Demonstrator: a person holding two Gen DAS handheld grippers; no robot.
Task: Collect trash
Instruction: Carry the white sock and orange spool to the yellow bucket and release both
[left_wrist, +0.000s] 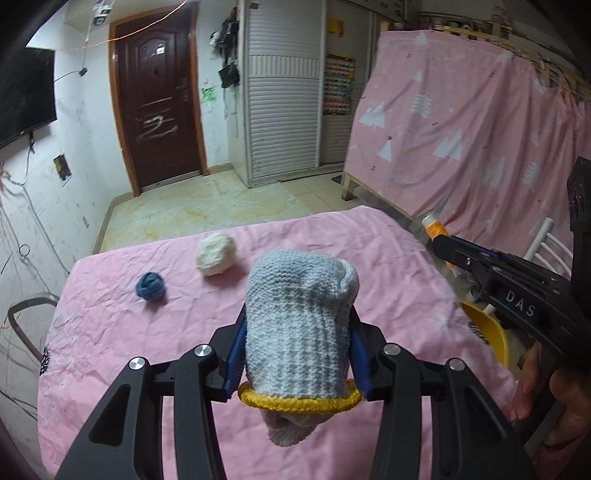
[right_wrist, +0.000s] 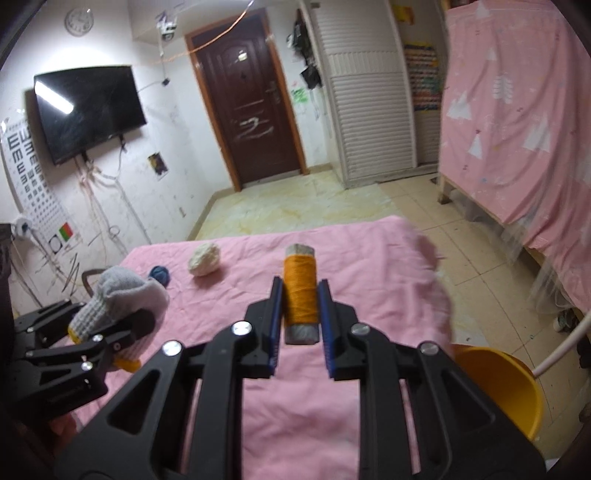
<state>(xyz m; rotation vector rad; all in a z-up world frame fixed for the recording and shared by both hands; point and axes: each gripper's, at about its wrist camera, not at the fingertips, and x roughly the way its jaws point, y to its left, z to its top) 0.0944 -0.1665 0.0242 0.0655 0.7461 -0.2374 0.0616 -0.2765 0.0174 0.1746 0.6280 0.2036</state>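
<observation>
My left gripper (left_wrist: 299, 325) is shut on a pale grey knitted glove (left_wrist: 299, 317) with a yellow cuff, held above the pink-covered table (left_wrist: 184, 339); it also shows in the right wrist view (right_wrist: 110, 299). My right gripper (right_wrist: 299, 295) is shut on a spool of orange thread (right_wrist: 300, 291), held above the table; the spool also shows in the left wrist view (left_wrist: 434, 227). On the table lie a blue yarn ball (left_wrist: 150, 286) and a white crumpled wad (left_wrist: 217, 254), both far left; they also show in the right wrist view, the ball (right_wrist: 159, 274) and the wad (right_wrist: 204, 259).
A yellow bin (right_wrist: 506, 384) stands on the floor at the table's right side, its rim also in the left wrist view (left_wrist: 487, 332). A pink-curtained bed frame (right_wrist: 517, 122) is at right. A chair (left_wrist: 26, 321) stands left of the table. A white chair back (right_wrist: 561, 350) is beyond the bin.
</observation>
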